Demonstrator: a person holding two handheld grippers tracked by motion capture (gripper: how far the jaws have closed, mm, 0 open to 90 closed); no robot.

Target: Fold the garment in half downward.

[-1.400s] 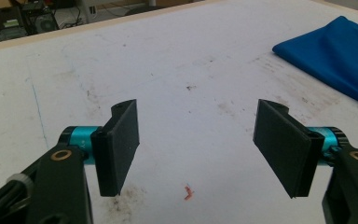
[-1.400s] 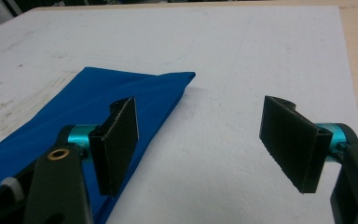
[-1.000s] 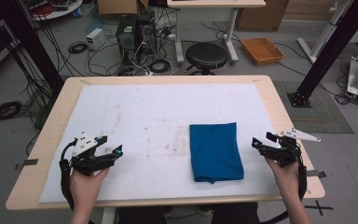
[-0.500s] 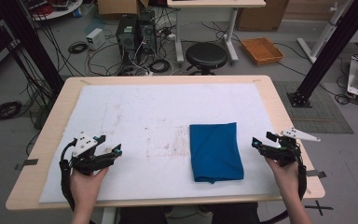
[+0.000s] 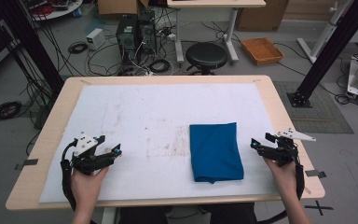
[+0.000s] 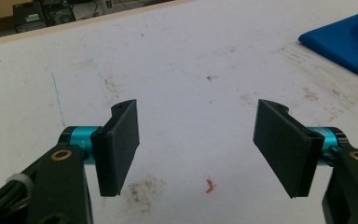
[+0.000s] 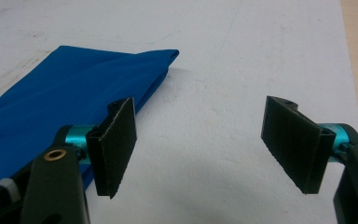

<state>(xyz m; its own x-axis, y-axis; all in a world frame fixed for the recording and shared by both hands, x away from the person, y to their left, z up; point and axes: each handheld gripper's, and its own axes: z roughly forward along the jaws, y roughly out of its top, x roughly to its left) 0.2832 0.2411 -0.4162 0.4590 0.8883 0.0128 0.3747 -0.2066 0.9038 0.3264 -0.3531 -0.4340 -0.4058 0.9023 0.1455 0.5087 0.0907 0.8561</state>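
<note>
A folded blue cloth (image 5: 214,151) lies flat on the white mat, right of the middle. My left gripper (image 5: 116,151) rests near the mat's front left, well away from the cloth, its jaws wide apart over bare mat. In the left gripper view the gripper (image 6: 198,149) is open and the blue cloth (image 6: 349,39) shows at the far right. My right gripper (image 5: 254,145) sits just right of the cloth, open. In the right gripper view the gripper (image 7: 200,149) holds nothing, and the cloth (image 7: 65,98) lies beside and behind its left jaw.
The white mat (image 5: 144,107) covers most of the wooden table (image 5: 279,107) and carries brown stains near the middle. A small red speck (image 6: 209,185) lies on the mat by the left gripper. Beyond the table stand a black stool (image 5: 206,55), computer cases and cables.
</note>
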